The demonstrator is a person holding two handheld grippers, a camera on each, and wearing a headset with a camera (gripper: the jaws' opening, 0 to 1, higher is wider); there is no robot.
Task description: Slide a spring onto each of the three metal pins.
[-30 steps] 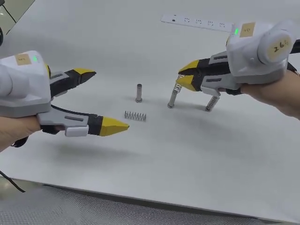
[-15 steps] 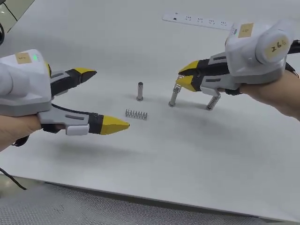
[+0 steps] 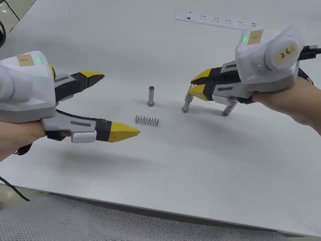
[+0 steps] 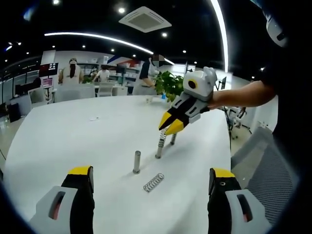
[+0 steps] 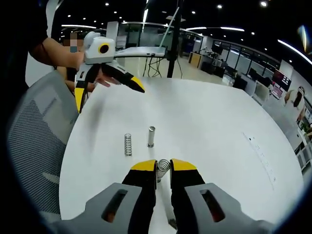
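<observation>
right claw (image 3: 199,86): pinched on the second spring (image 5: 164,167), which sits high on the middle pin (image 3: 186,106)
left claw (image 3: 108,104): wide open, holding nothing, hovering near the loose spring (image 3: 146,120)
end pin (image 3: 228,108): spring already on it
bare pin (image 3: 151,96): upright just behind the loose spring
tip: the middle pin looks tilted, so I'd push down along its lean or the coils may bind
after that: I'd grab the loose spring near one end; it lies flat on the table (image 3: 165,165)
</observation>
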